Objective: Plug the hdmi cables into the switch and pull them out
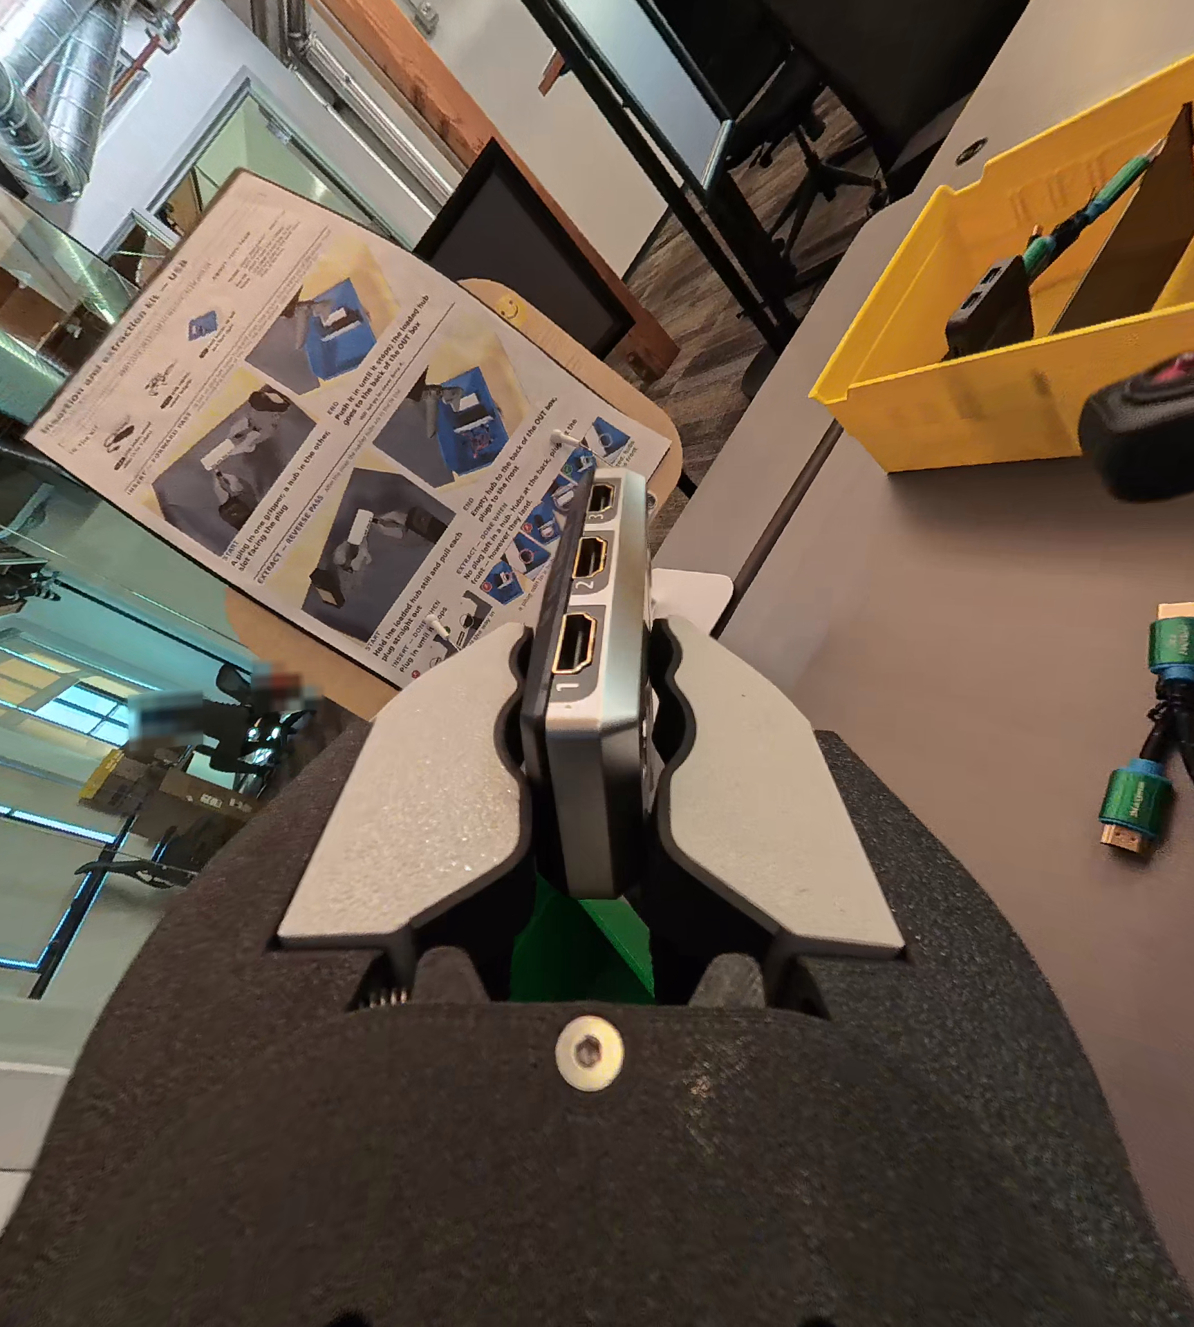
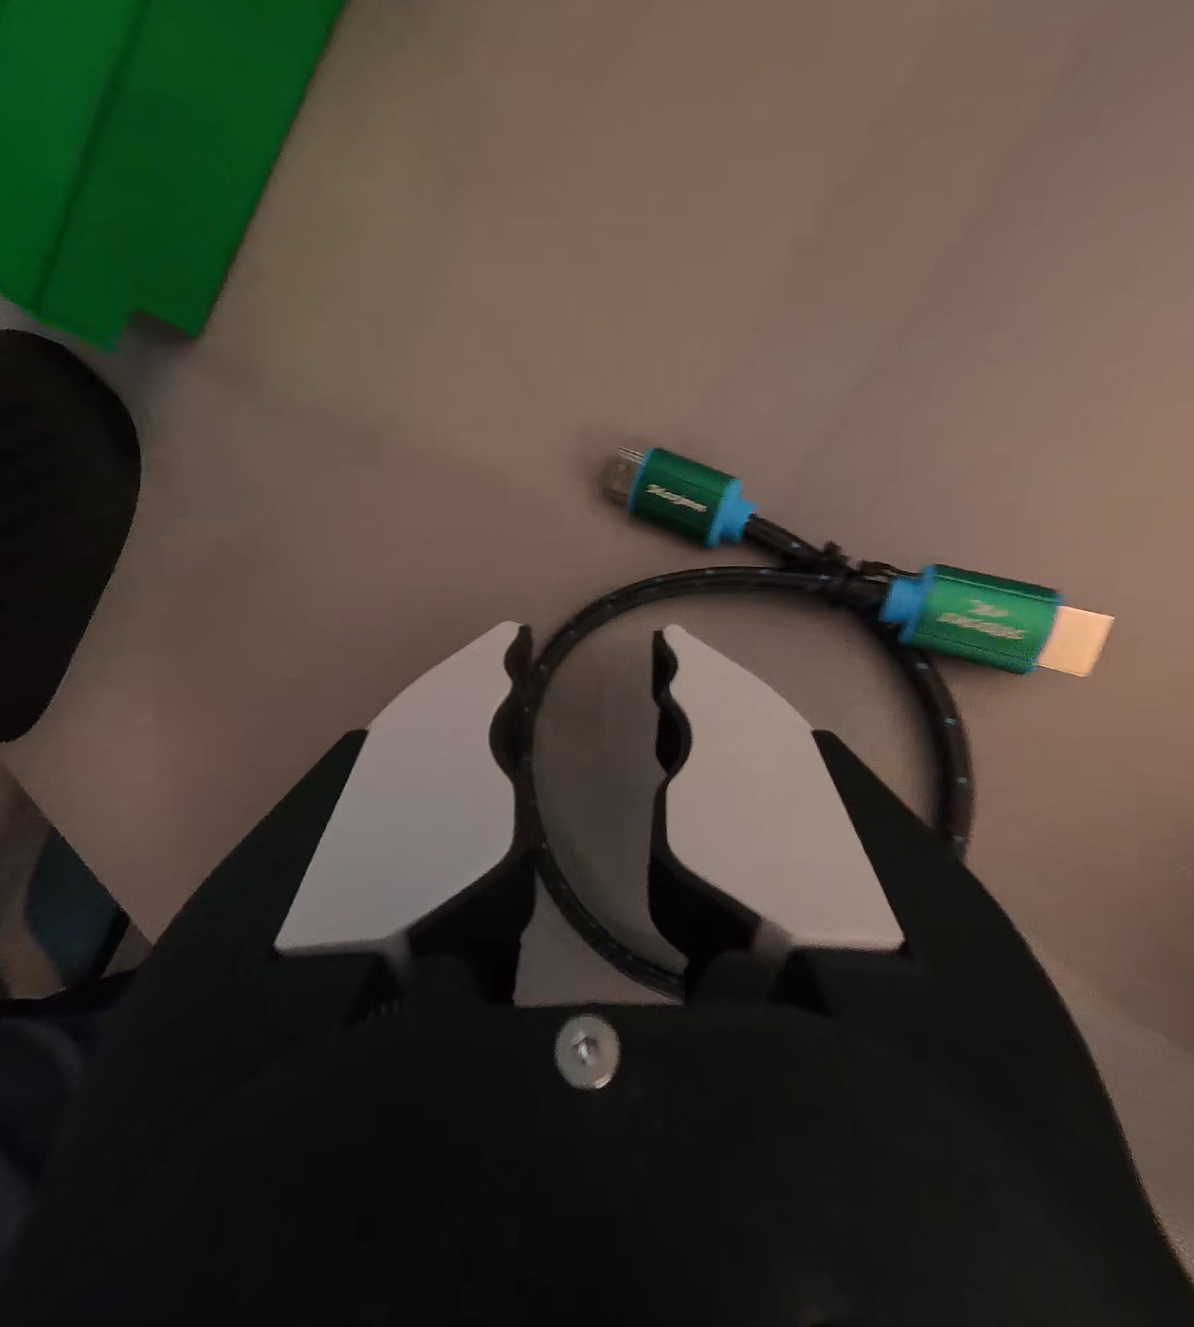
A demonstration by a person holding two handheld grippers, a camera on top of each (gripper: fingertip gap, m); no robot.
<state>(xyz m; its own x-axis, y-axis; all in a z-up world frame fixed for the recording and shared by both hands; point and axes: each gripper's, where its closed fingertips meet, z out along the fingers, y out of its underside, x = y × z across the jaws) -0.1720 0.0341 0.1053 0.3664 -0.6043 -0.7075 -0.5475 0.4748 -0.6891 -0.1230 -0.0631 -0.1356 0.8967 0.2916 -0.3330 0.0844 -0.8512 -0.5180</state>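
Note:
My left gripper [image 1: 590,635] is shut on a grey HDMI switch [image 1: 590,718], held on edge above the table. Its three gold-rimmed ports [image 1: 576,646] face me and are empty. A short black braided HDMI cable [image 2: 723,581] with two green-and-blue plugs lies curled on the grey table. One plug [image 2: 687,503] points left, the other [image 2: 989,621] points right. The same plugs show at the right of the left wrist view [image 1: 1179,646]. My right gripper [image 2: 590,635] is open and empty, hovering over the cable's loop, short of both plugs.
A yellow bin [image 1: 1053,287] at the back right holds a black hub and a green-plugged cable. A printed instruction sheet [image 1: 335,445] stands behind the switch. A green object [image 2: 98,151] lies at upper left. A black rounded object [image 2: 26,531] sits at the left edge. The left gripper is farther from the plug [image 2: 687,503], some 25 cm, than the right, some 4 cm. The left camera catches it too, in the left wrist view [image 1: 1132,790].

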